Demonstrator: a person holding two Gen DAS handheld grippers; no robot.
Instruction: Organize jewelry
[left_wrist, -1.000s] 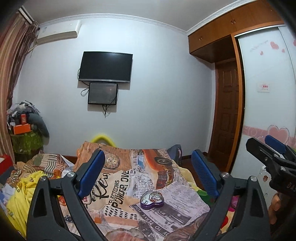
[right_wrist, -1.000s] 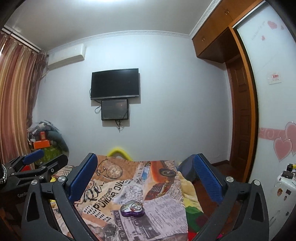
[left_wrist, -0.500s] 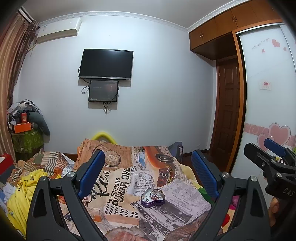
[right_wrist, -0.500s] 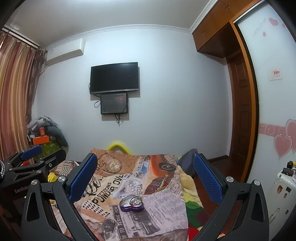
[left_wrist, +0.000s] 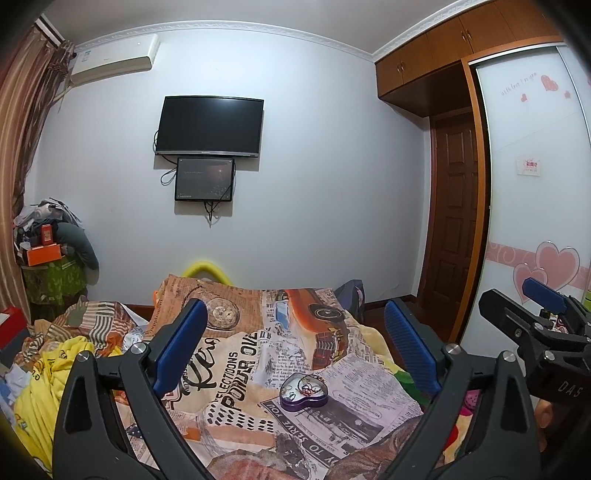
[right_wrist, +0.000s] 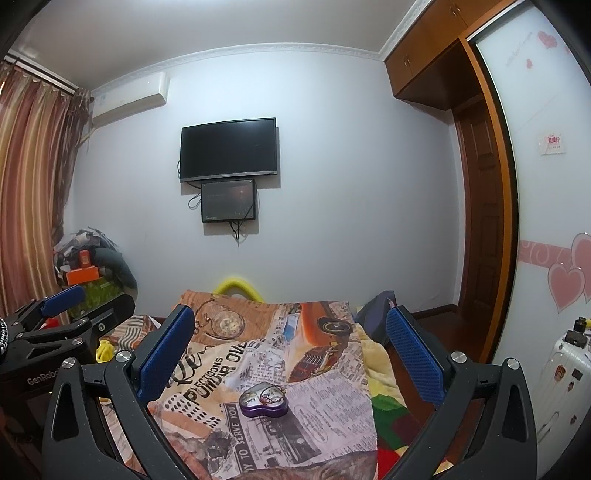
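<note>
A purple heart-shaped jewelry tin lies open on the newspaper-print bedspread, with small rings and jewelry pieces inside; it also shows in the right wrist view. My left gripper is open and empty, held above and short of the tin. My right gripper is open and empty, also above and short of the tin. The right gripper shows at the right edge of the left wrist view; the left gripper shows at the left edge of the right wrist view.
Crumpled yellow and striped clothes lie at the bed's left. A cluttered stand is in the far left corner. A TV hangs on the far wall. A wardrobe door and white suitcase are on the right.
Both cameras have tilted slightly, so the bed and tin sit a little differently in view. Both grippers stay open and empty; the tin has not moved.
</note>
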